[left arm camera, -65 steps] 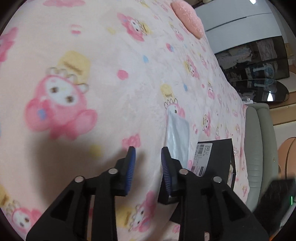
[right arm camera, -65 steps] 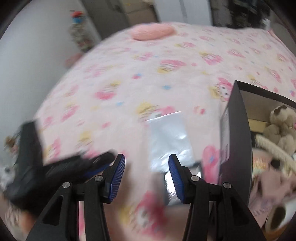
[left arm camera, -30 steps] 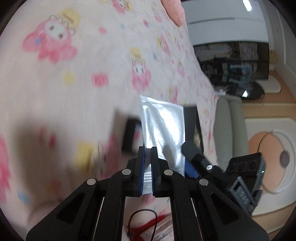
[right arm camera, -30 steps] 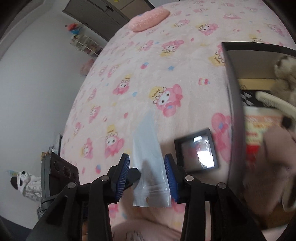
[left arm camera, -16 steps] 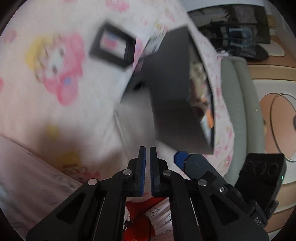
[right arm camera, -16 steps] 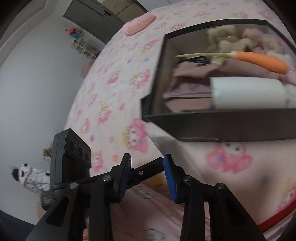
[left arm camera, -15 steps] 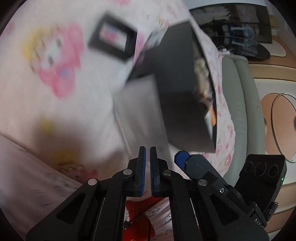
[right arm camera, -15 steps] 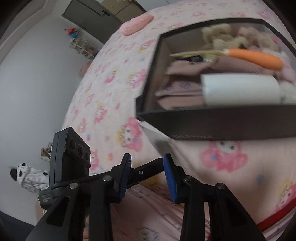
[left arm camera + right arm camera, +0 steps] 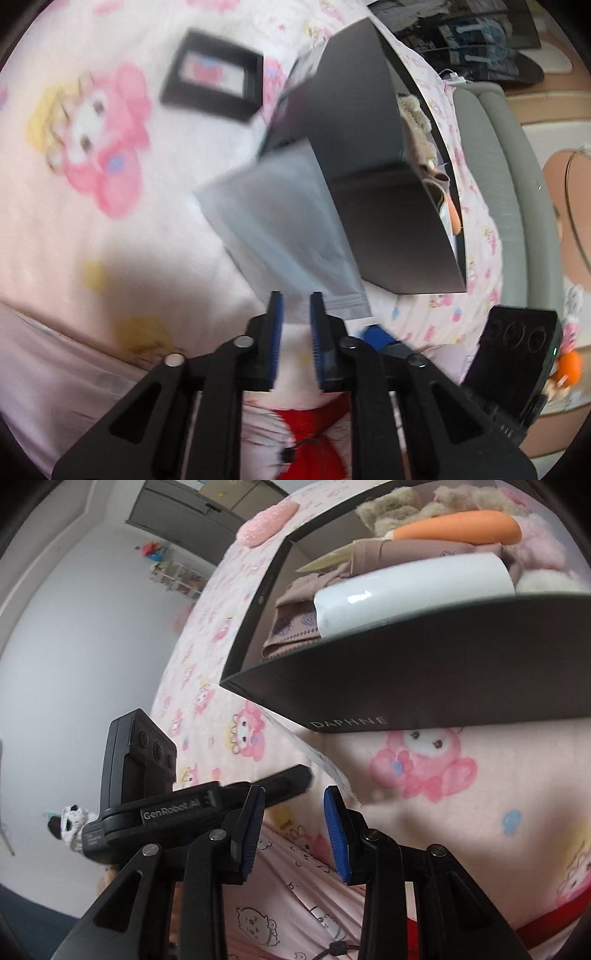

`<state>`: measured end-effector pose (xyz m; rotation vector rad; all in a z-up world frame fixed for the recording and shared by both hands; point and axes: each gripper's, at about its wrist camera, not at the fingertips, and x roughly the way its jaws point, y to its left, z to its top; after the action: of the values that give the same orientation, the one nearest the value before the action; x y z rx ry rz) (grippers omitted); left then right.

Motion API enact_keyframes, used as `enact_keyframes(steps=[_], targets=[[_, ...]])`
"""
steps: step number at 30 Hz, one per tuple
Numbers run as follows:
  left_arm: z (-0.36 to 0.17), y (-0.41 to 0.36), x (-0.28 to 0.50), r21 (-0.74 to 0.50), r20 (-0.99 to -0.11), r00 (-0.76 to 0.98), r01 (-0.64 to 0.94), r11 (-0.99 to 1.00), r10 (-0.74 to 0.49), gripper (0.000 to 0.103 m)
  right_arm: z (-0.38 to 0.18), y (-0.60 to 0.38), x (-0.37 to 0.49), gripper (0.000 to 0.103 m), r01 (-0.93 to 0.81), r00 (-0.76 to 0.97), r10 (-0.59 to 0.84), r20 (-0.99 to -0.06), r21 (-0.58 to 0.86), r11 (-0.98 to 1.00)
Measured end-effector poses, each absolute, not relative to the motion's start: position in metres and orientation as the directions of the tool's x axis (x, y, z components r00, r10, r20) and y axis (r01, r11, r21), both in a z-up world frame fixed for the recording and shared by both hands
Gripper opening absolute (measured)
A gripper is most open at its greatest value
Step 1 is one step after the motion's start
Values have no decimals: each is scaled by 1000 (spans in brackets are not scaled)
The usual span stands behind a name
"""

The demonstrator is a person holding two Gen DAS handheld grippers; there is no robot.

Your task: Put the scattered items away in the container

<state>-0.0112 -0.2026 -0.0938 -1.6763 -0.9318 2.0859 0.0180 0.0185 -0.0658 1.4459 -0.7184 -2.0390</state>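
now my left tongs [image 9: 295,295] stand slightly apart around the silver pouch [image 9: 280,218] edge, near the black box [image 9: 373,177]; right tongs [image 9: 293,794] apart, empty.

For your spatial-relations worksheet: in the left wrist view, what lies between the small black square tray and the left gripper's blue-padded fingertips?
The silvery zip-seal plastic pouch lies there on the pink cartoon-print blanket, between the black tray and the left gripper.

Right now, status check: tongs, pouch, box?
Left tongs parted, silver pouch loose at their tips, outside the black box. Right tongs open, empty. Black frame on the blanket. Nothing blocking the box mouth.
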Motion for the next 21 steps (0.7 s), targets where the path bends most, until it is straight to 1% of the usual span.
enact_keyframes(steps=[1, 3, 5, 7, 9, 10, 13, 18, 21], targets=[[-89, -210, -12, -654, -747, -289, 160, -740, 598, 18, -64, 24, 16, 31, 115, -296, -686, -665, 688, -716], [-79, -228, -14, -686, -712, -351, 161, -710, 608, 24, -63, 32, 13, 31, 103, -308, -687, -659, 694, -712], [-68, -246, -16, -720, -666, -436, 165, -674, 605, 24, -66, 36, 11, 31, 71, -318, -695, -645, 715, -696], [-61, -252, -24, -727, -645, -498, 169, -665, 579, 24, -75, 39, 9, 33, -15, -343, -683, -645, 731, -682], [-65, -253, -35, -718, -659, -504, 199, -667, 558, 23, -87, 35, 7, 33, -88, -352, -674, -649, 740, -667], [-67, -254, -46, -711, -669, -496, 210, -671, 554, 23, -91, 29, 4, 33, -88, -343, -676, -652, 739, -668], [-65, -243, -48, -692, -686, -481, 200, -693, 546, 23, -99, 13, 1, 33, -68, -313, -659, -684, 708, -703], [-63, -236, -37, -669, -716, -415, 178, -721, 562, 23, -104, -2, 8, 33, -15, -269, -670, -692, 699, -715], [-62, -233, -39, -656, -726, -420, 184, -732, 545, 23, -107, -9, 12, 33, 25, -242, -684, -688, 701, -713]])
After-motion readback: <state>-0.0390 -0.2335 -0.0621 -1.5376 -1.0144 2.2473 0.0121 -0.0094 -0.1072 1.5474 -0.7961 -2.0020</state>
